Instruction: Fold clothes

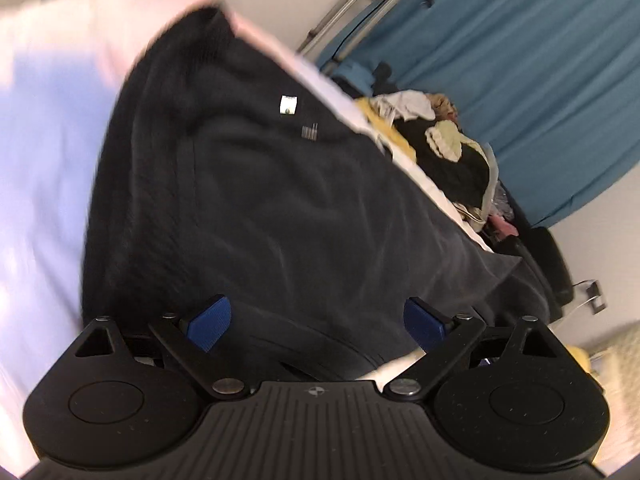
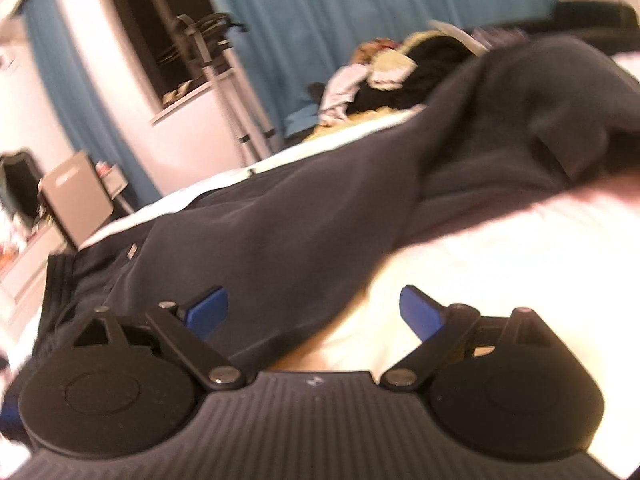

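I am holding a gripper in each hand over a white bed [image 1: 44, 152]. A dark sweater [image 1: 260, 200] is lying spread across it, with a small white tag [image 1: 289, 104] showing on the cloth in the left view. My left gripper [image 1: 318, 320] is standing wide, its blue pads [image 1: 210, 322] apart with nothing pressed between them; the sweater's near part is lying just beyond and below the pads. My right gripper [image 2: 316, 310] is also standing wide and empty, hanging over the spot where the sweater [image 2: 280, 220] edge meets the bare sheet [image 2: 500, 248]. In the right view a ribbed hem [image 2: 60, 280] is lying at the near left, and part of the cloth is bunching up into a rumpled mound toward the far right. A pile [image 1: 448, 148] of mixed clothes is sitting at the bed's far end, in front of a blue curtain [image 1: 540, 80].

Both views are blurring, so I am judging edges loosely. With neither gripper holding anything, the next grip is where things could go wrong. If I am closing on the smooth middle of the cloth instead of a hem or corner, the pads could be catching only one layer, or pinching the sheet along with it, and a lift would be dragging the bedding. The rumpled mound could be getting folded in as a lump if I am not flattening it first. Grips at uneven places on the two sides would be giving a crooked fold.
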Tool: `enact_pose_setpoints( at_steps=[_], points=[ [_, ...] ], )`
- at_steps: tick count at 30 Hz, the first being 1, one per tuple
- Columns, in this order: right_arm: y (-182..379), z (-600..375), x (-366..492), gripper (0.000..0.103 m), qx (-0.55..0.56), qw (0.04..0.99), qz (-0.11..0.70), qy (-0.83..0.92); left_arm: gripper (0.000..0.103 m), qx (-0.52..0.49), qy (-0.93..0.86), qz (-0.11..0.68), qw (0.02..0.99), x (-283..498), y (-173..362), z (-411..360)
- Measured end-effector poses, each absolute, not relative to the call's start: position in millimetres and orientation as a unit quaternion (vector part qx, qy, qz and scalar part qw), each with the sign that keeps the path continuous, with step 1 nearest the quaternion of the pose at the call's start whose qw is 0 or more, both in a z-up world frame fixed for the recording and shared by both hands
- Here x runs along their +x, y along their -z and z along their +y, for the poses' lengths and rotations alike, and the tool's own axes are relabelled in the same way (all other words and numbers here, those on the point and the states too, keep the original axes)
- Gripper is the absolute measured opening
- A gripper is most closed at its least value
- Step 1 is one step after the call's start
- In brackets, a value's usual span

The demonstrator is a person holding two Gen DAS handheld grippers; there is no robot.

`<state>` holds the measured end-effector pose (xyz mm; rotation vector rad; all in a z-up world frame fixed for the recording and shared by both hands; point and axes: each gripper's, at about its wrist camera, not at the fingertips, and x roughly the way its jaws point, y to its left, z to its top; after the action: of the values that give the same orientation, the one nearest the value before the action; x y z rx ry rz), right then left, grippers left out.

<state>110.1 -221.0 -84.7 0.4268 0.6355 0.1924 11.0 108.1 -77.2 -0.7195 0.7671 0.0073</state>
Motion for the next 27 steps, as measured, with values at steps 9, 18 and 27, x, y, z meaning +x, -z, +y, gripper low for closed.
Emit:
enact_pose_setpoints(
  at_steps=[9,18,27],
  points=[
    [97.7,-224.8,116.4,0.094,0.222,0.917,0.324,-0.069,0.095,-0.505,-0.030,0.360,0.784,-13.5,115.5,138.9],
    [104.5,-229.0,123.3,0.094,0.226,0.921,0.313,-0.054,0.095,-0.496,-0.028,0.377,0.782,-9.5,125.4,130.9],
    [82.4,-259.5,153.2,0.094,0.241,0.935,0.259,-0.009,0.091,-0.505,-0.044,0.399,0.764,0.3,146.1,129.4]
  ],
)
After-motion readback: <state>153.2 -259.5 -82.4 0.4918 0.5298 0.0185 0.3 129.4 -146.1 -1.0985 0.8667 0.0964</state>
